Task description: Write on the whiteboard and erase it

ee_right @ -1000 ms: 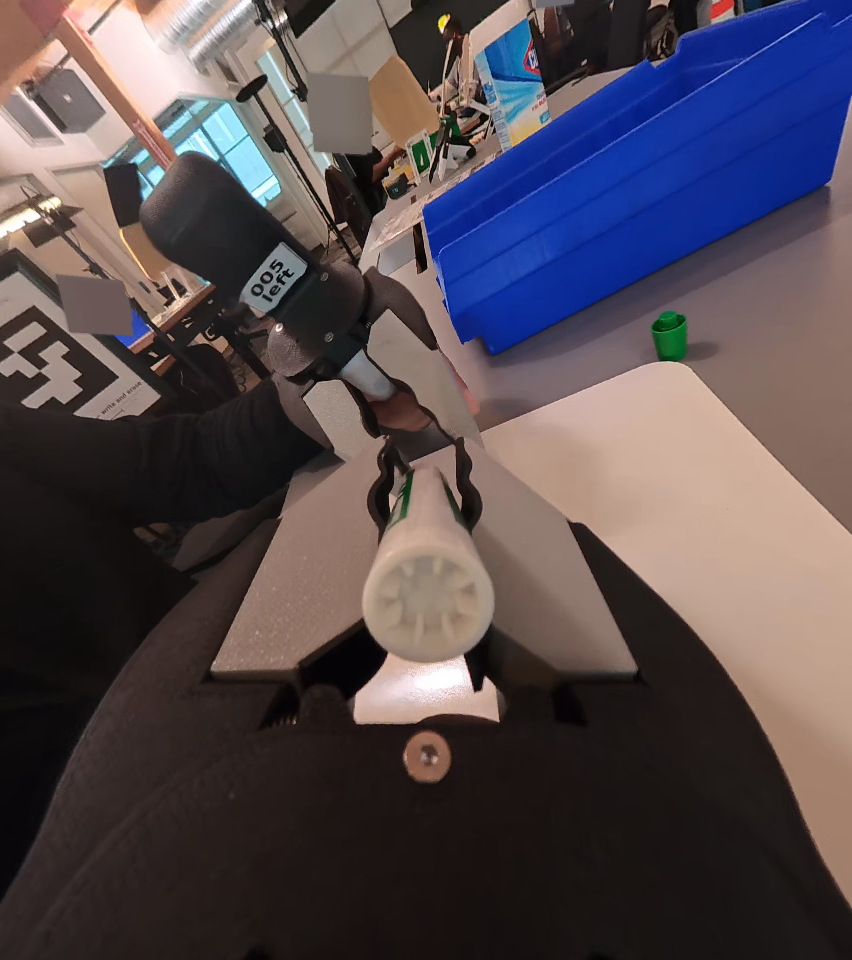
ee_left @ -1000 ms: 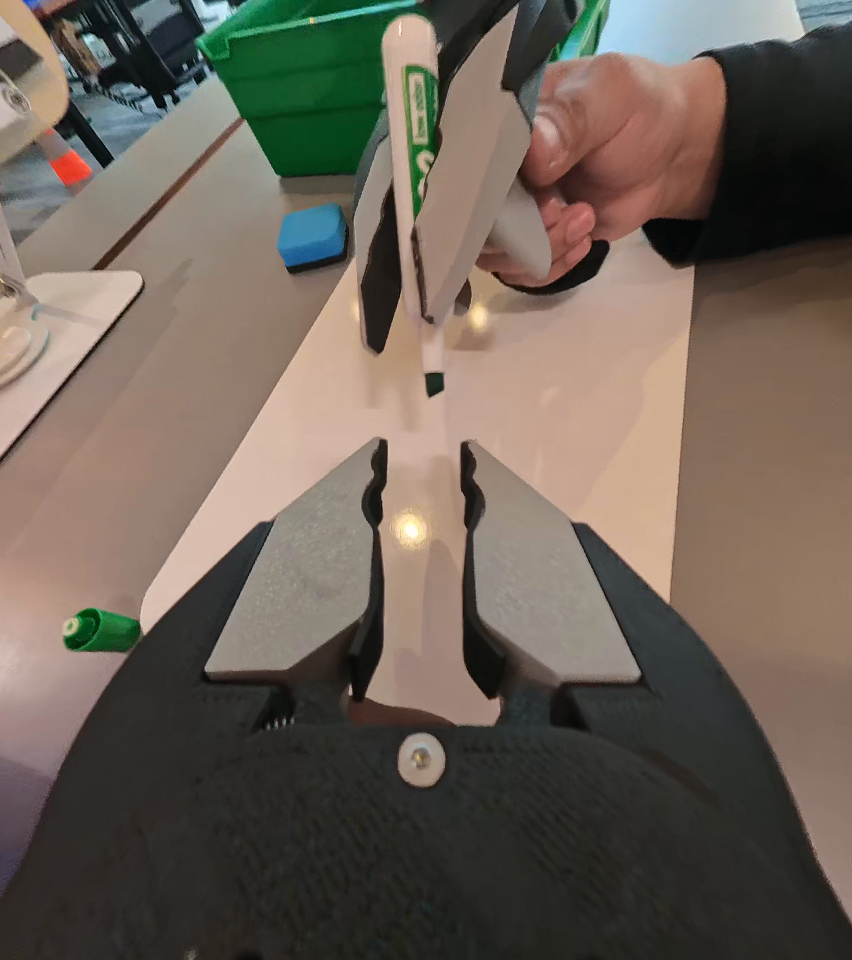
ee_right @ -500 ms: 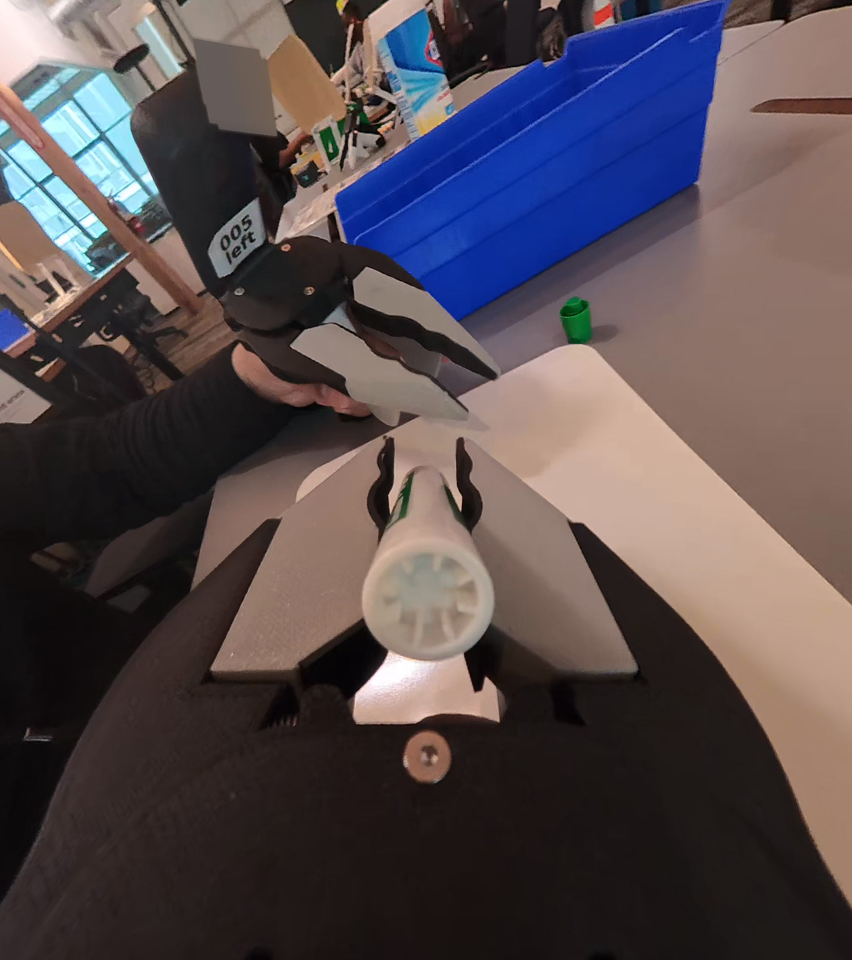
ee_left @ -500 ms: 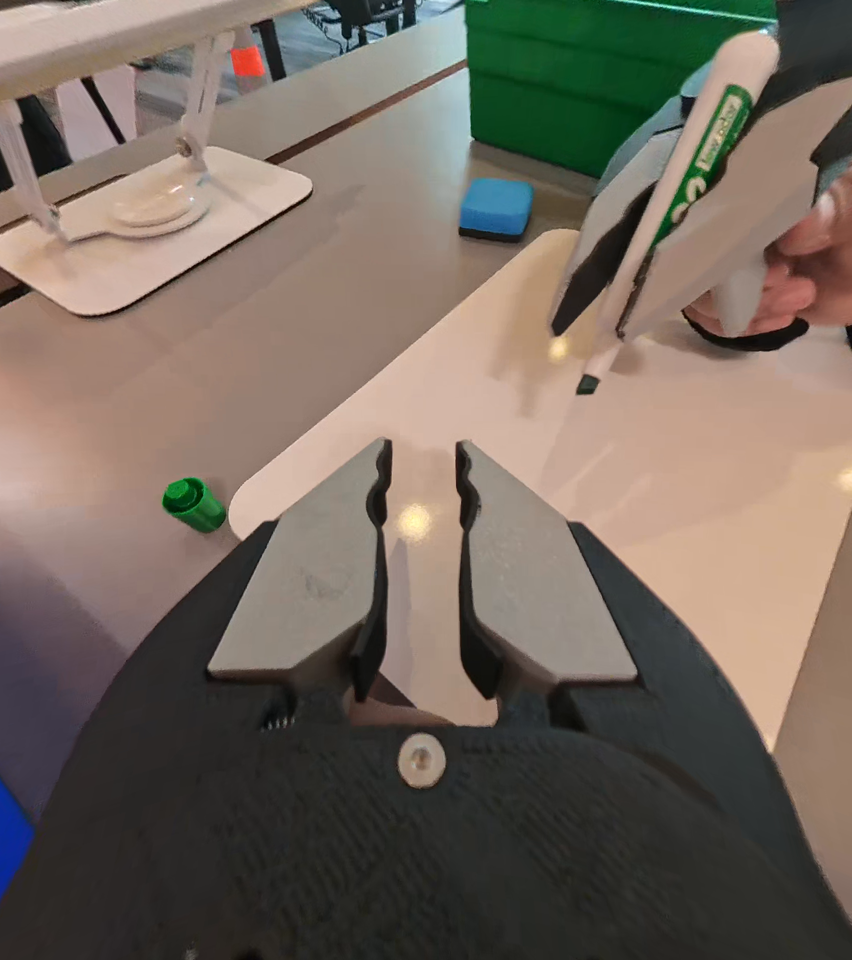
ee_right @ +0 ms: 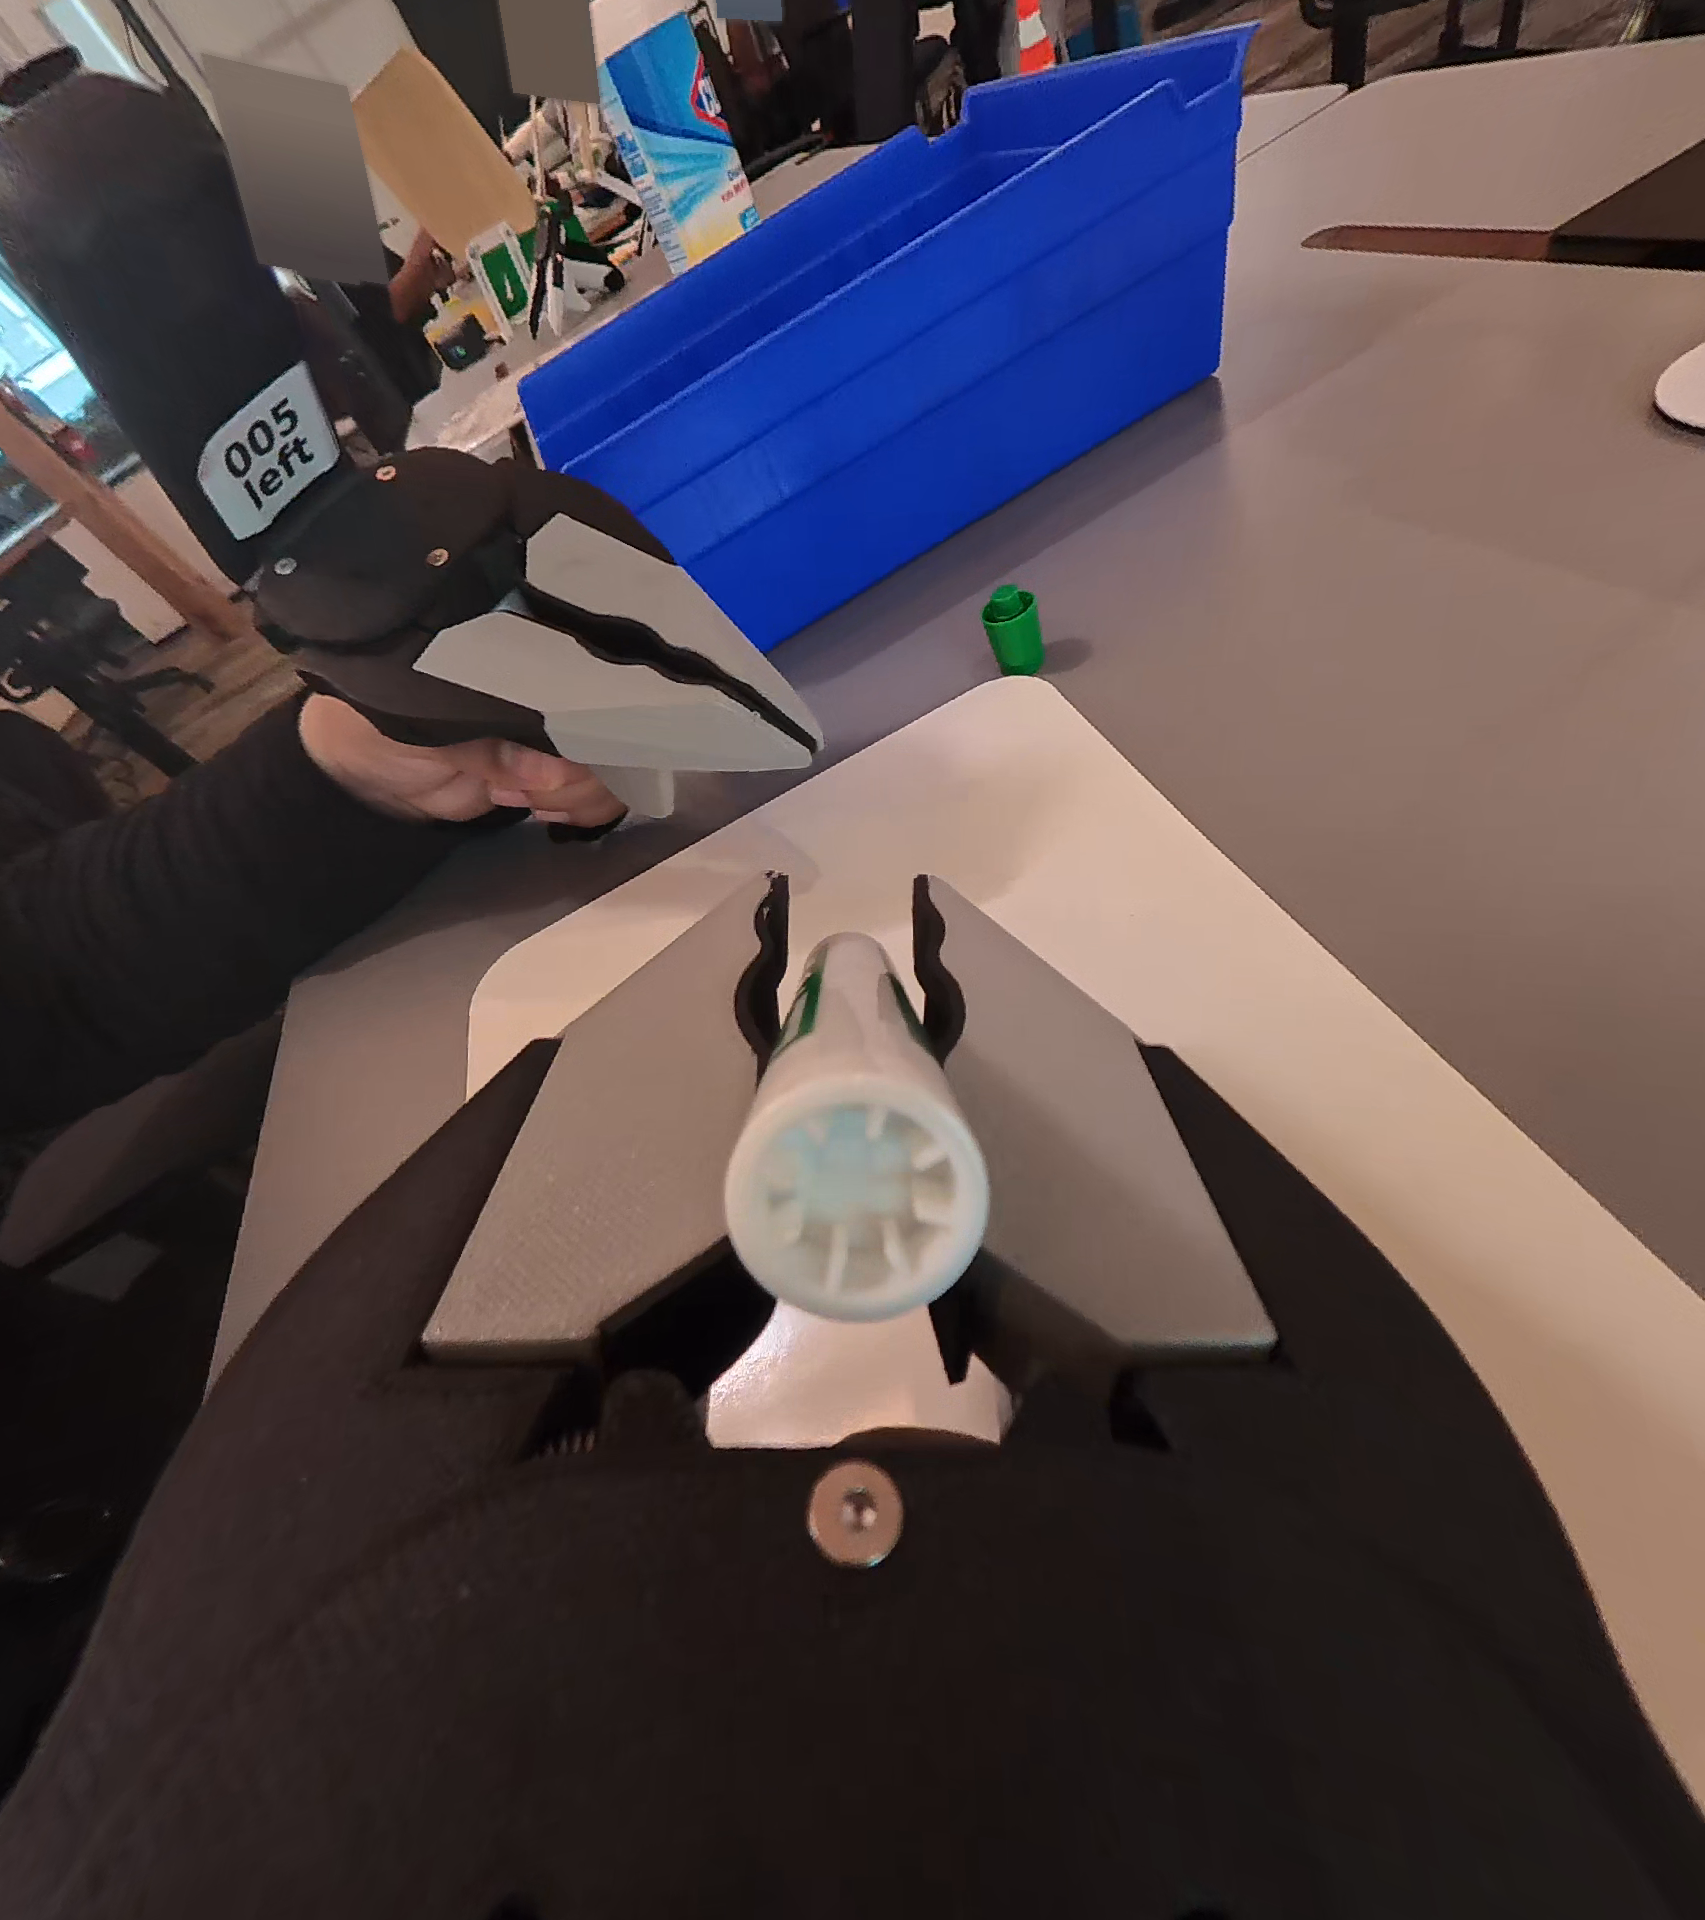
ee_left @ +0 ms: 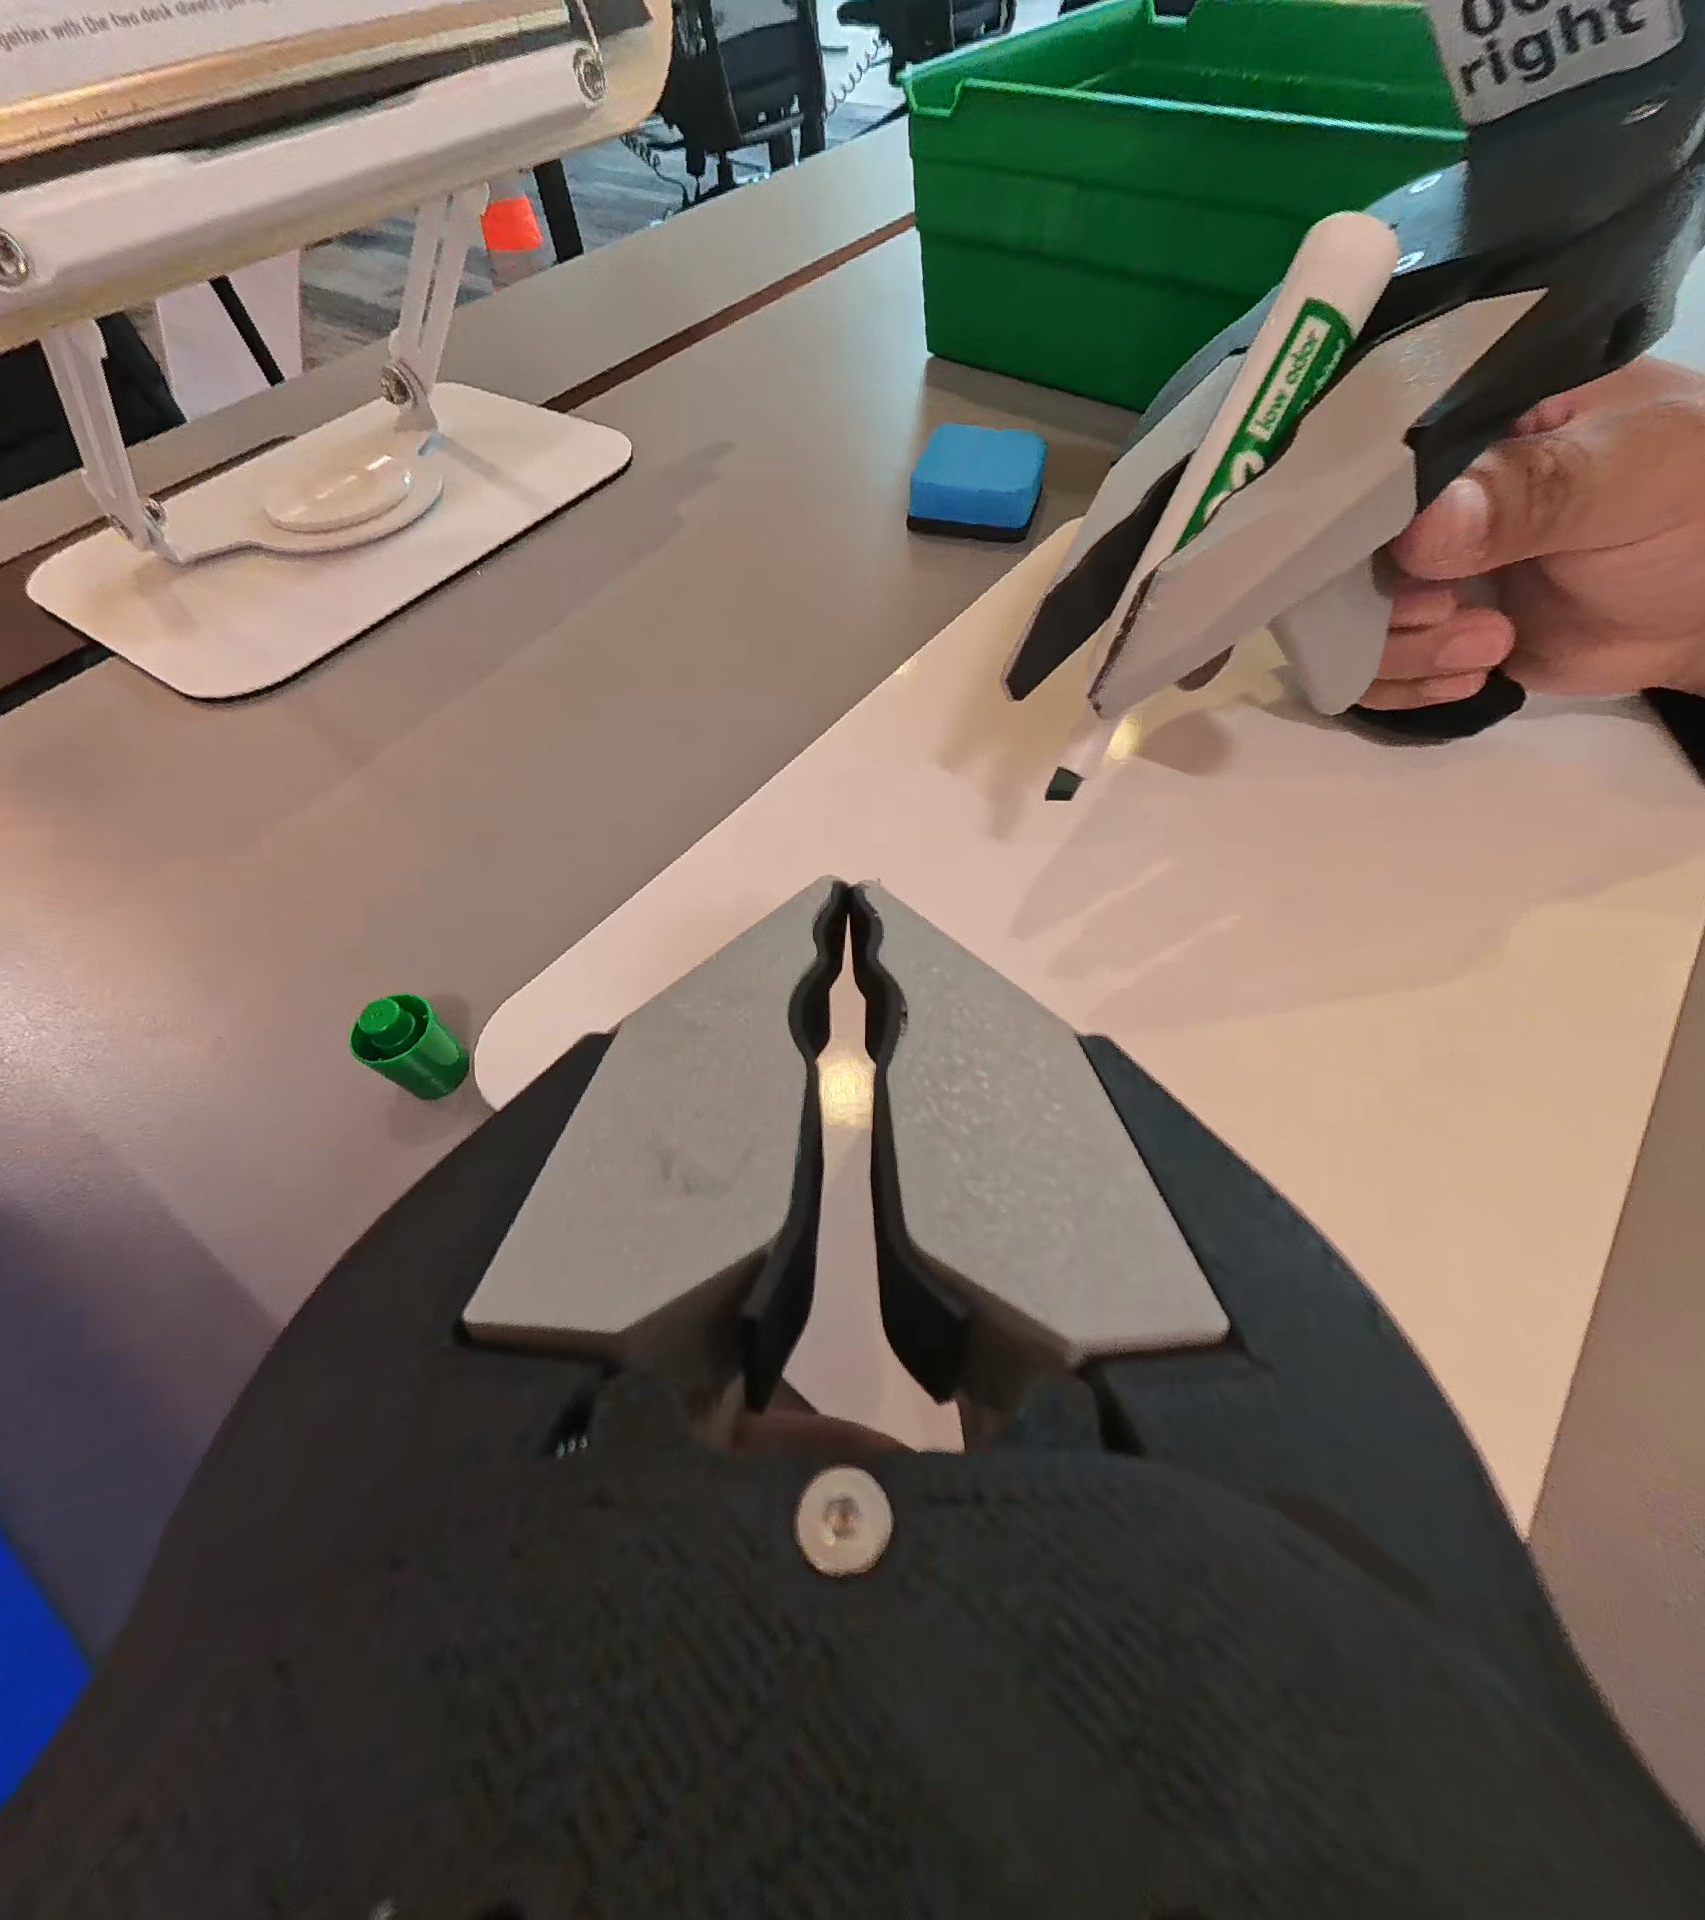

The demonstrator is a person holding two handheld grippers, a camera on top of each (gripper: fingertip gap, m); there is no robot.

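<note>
Marker (ee_left: 1232, 488) clamped mid-barrel in right tongs (ee_left: 1061, 691), tip down, just above whiteboard (ee_left: 1295, 997); contact unclear. Light, stiff, slick barrel, likely twists under tip pressure; grip low. Board bare. Eraser (ee_left: 976, 481) soft, grab sides. Left tongs (ee_left: 848, 904) closed, empty. Cap (ee_left: 408, 1042) on counter (ee_left: 308, 831).

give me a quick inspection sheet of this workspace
surface: grey table with blank whiteboard lying flat on it
job's things: uncapped marker tilted, tip just over the board; green cap beside the board corner; blue eraser off the board
clutter: green bin, blue bin, white stand
grippers: left gripper jaws closed, empty; right gripper clamps the marker
cables: nothing seen
surroundings: office desks, chairs, windows
</note>
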